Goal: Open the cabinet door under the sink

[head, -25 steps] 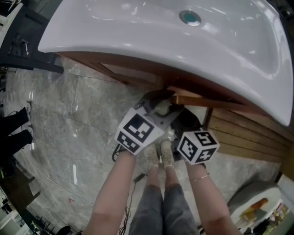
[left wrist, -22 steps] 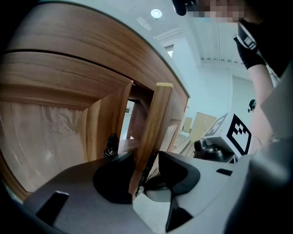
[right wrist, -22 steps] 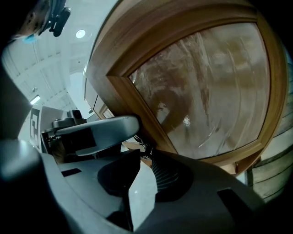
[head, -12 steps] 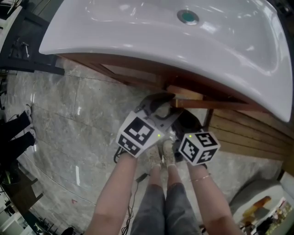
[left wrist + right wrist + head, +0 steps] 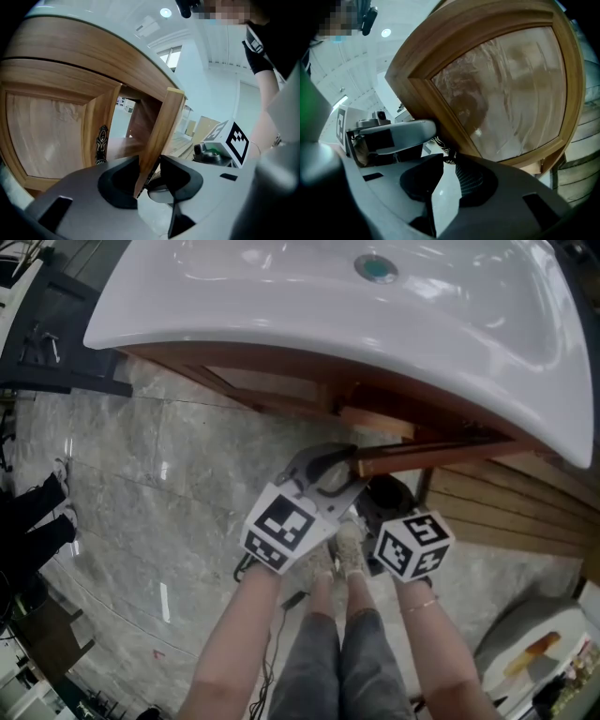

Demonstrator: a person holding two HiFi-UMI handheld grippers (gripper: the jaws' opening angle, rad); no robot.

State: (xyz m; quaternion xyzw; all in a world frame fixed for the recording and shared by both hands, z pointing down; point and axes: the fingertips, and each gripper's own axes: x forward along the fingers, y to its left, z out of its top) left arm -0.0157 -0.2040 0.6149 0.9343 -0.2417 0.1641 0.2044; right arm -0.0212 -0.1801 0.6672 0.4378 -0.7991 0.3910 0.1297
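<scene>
Under the white sink [image 5: 281, 306] the wooden cabinet door [image 5: 441, 456] stands swung outward. Its free edge [image 5: 161, 126] sits between the jaws of my left gripper [image 5: 149, 161], which have just been closing and now press on both faces of it. From above, the left gripper [image 5: 330, 468] hooks the door's end. My right gripper [image 5: 449, 158] is below the door's glazed panel [image 5: 506, 89], its tips pinched on the lower end of the ornate dark door handle [image 5: 443, 149]. Its marker cube [image 5: 412, 545] shows in the head view; the fingertips are hidden there.
The neighbouring closed door [image 5: 47, 136] carries its own dark handle [image 5: 101, 143]. A wooden slatted panel [image 5: 506, 512] runs along the right. My legs and shoes [image 5: 342, 554] stand on the marble floor [image 5: 169, 474]. Another person's legs [image 5: 33, 512] are at the far left.
The door has swung further out from the cabinet, its edge now longer and lower in the head view. Both grippers moved with it, toward me and slightly right.
</scene>
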